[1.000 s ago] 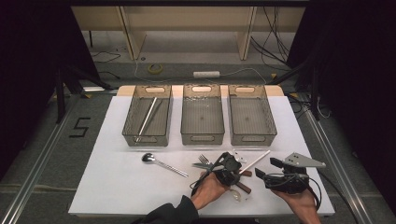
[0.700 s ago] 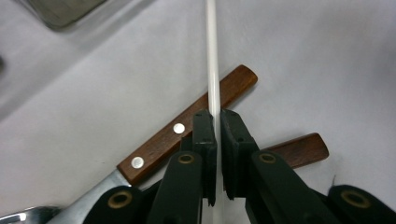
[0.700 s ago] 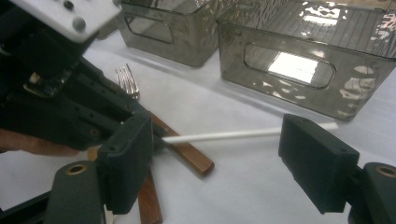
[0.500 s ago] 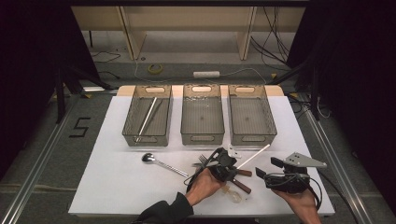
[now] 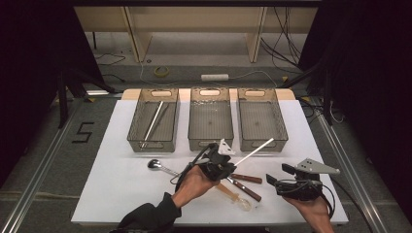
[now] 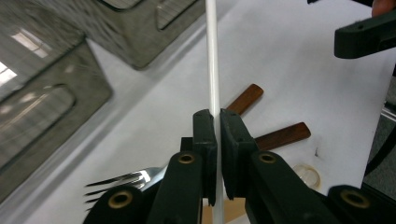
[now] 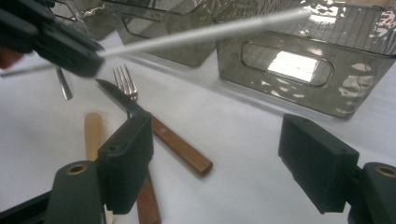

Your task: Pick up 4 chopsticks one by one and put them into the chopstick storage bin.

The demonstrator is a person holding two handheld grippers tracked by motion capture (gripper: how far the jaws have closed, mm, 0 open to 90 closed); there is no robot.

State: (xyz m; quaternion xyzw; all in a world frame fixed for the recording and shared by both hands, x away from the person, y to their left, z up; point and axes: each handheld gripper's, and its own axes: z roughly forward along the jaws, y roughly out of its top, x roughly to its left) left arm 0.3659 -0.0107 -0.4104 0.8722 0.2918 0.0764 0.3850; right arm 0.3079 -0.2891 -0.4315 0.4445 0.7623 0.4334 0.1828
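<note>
That white chopstick [image 5: 256, 151] looks light, stiff and pretty slick, so I'd say the hold near its lower end is fine as long as it doesn't pivot; right now it's lifted off the white table [image 5: 121, 194], pinched tight in the closed jaws of the left gripper [image 6: 216, 122] and angled up toward the right bin [image 5: 260, 118]. The right gripper [image 7: 219, 158] rests low with its jaws wide apart and nothing in them, above the wooden-handled knives [image 5: 245, 184], with dark walls and loose cables behind.
</note>
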